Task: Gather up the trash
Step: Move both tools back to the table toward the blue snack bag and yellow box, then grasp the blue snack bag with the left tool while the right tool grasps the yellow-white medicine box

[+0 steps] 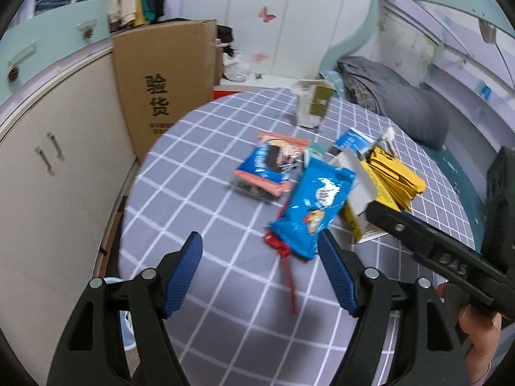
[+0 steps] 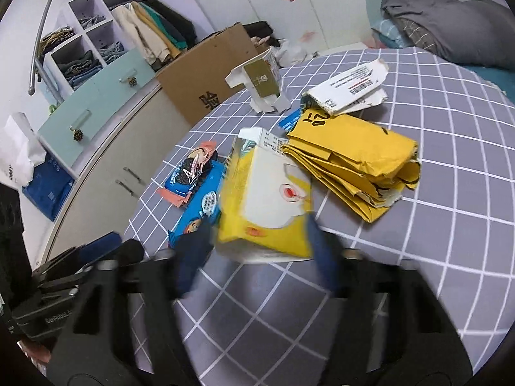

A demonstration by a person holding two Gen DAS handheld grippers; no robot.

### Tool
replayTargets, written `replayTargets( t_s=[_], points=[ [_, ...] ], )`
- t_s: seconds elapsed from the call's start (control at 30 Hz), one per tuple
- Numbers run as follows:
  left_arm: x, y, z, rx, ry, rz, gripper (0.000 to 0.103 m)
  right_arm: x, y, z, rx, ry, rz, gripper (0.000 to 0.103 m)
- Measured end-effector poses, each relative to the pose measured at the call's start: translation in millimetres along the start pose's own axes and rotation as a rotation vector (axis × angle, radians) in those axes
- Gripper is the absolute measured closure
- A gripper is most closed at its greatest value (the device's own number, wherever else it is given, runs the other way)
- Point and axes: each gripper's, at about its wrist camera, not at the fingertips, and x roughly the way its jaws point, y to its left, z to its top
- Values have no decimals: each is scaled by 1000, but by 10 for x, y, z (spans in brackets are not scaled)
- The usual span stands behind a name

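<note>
Trash lies on a bed with a grey checked sheet (image 1: 206,173). A blue snack wrapper (image 1: 313,206) with a red torn strip (image 1: 286,267) lies just ahead of my open, empty left gripper (image 1: 260,251). A blue and pink cookie pack (image 1: 267,167) lies beyond it. A yellow and white carton (image 2: 270,202) sits between the spread, blurred fingers of my right gripper (image 2: 254,254), which is open. Folded yellow bags (image 2: 357,160) and a torn white box (image 2: 351,87) lie further right. The right gripper's arm shows in the left wrist view (image 1: 428,244).
A small gold and white box (image 2: 260,80) stands at the far bed edge. A tall cardboard box (image 1: 167,87) leans against white cupboards (image 1: 58,167) on the left. A grey duvet (image 1: 399,99) is bunched at the bed's head.
</note>
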Motion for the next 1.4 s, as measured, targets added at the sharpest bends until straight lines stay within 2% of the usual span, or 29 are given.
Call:
replayTargets(
  t_s=[0.1, 0.27, 0.43, 0.5, 0.6, 0.67, 0.7, 0.73, 0.8, 0.9, 1.07, 1.13, 1.37, 1.4],
  points=[
    [125, -110, 52, 40, 7, -14, 31, -52, -50, 17, 3, -20, 15, 64],
    [372, -158, 139, 35, 40, -48, 32, -73, -71, 24, -1, -26, 12, 65],
    [554, -108, 199, -2, 80, -91, 54, -61, -68, 33, -3, -21, 15, 63],
    [586, -84, 208, -18, 80, -118, 58, -39, -69, 44, 2, -14, 12, 60],
    [615, -96, 219, -16, 75, -151, 58, -9, -72, 61, 11, -7, 8, 57],
    [606, -119, 215, -2, 62, -144, 66, 10, -60, 72, 11, -5, 1, 55],
    [592, -127, 215, 1, 54, -146, 77, 22, -50, 79, 10, -4, -5, 53],
    [567, -118, 223, -6, 43, -154, 83, 35, -40, 85, 9, -1, -10, 52],
    [527, -98, 234, -20, 37, -172, 87, 68, -31, 105, 7, 6, -19, 47],
    [466, -97, 220, -17, 13, -171, 89, 114, -19, 128, 10, 16, -40, 35],
    [347, -75, 189, -31, -21, -188, 94, 123, -13, 146, 15, 13, -58, 29],
    [286, -49, 195, -42, -39, -190, 98, 123, 1, 164, 20, 13, -58, 28],
    [86, 54, 209, -67, -95, -197, 102, 267, 155, 230, -30, 33, -96, 28],
    [65, 63, 213, -73, -100, -198, 102, 322, 174, 227, -43, 47, -107, 34]
  ],
)
